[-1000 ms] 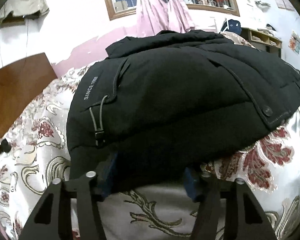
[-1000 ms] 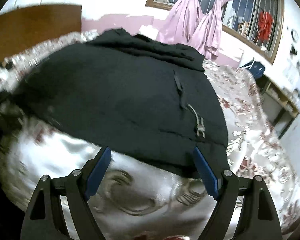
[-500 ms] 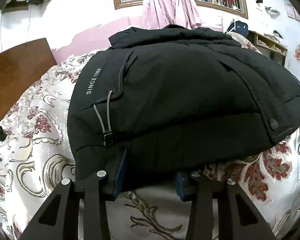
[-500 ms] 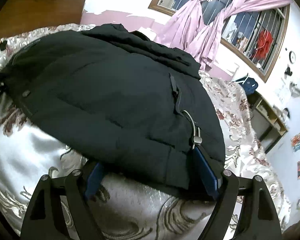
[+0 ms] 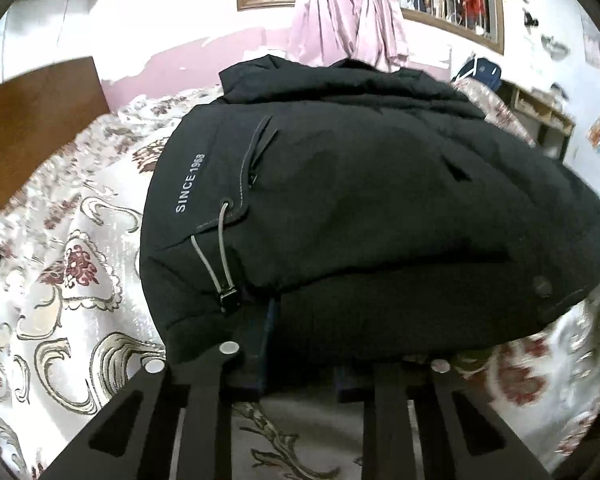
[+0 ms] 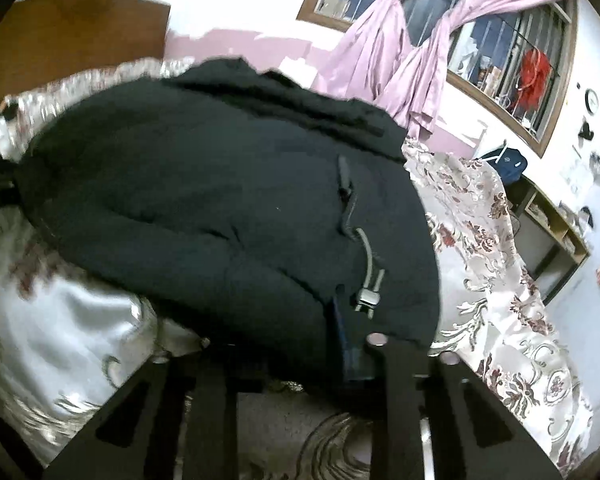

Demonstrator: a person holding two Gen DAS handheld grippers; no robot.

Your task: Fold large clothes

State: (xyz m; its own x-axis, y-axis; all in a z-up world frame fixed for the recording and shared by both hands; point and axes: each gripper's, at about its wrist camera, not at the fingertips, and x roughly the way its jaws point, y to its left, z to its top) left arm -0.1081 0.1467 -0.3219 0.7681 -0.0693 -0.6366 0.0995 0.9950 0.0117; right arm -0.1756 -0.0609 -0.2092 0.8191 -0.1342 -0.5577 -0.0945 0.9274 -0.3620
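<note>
A large black padded jacket [image 5: 360,208] printed "SINCE 1988" lies on a floral bedspread [image 5: 60,280]; it also fills the right wrist view [image 6: 204,208]. My left gripper [image 5: 300,360] is closed down on the jacket's near hem beside the left drawcord toggle [image 5: 228,300]. My right gripper [image 6: 300,352] is closed down on the near hem beside the right drawcord toggle [image 6: 368,296]. The fingertips of both are buried in the black fabric.
A wooden headboard [image 5: 32,120] stands at the left. A window with pink curtains [image 5: 348,12] is behind the bed. A wooden shelf unit [image 6: 548,232] stands to the right of the bed, and a blue bag [image 6: 508,164] sits near it.
Both grippers pushed forward over the jacket's near hem and their jaws narrowed from wide open to pinching the fabric.
</note>
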